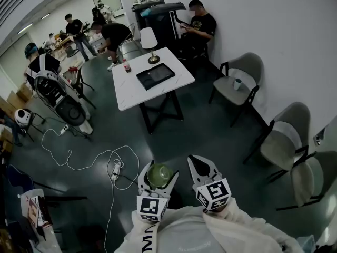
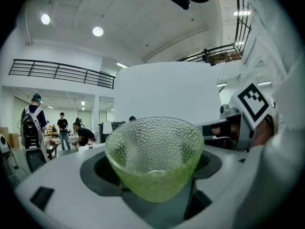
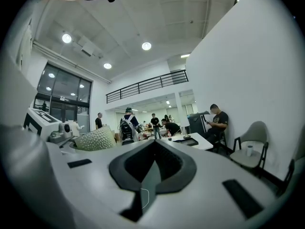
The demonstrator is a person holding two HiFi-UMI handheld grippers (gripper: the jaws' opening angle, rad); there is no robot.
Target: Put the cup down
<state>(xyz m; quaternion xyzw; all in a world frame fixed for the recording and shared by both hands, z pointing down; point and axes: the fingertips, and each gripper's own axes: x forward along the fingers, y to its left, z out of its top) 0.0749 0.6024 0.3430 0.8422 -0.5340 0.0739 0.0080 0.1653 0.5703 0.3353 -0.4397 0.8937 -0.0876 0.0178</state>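
A dimpled green glass cup [image 1: 159,175] sits upright between the jaws of my left gripper [image 1: 158,168], held in the air low in the head view, close to the person's body. The left gripper view shows the cup [image 2: 155,156] filling the gap, with my left gripper [image 2: 155,173] shut on its lower wall. Just to the cup's right, my right gripper [image 1: 197,161] is shut with nothing in it. In the right gripper view its jaws [image 3: 152,162] meet, and the cup [image 3: 93,140] shows at the left.
A white table [image 1: 126,91] stands several steps ahead with a black tray [image 1: 155,75], a lamp [image 1: 149,40] and a small bottle [image 1: 127,67]. Grey chairs [image 1: 239,83] [image 1: 284,138] line the right wall. A white cable [image 1: 89,162] and power strip [image 1: 116,172] lie on the dark floor. People stand at the back.
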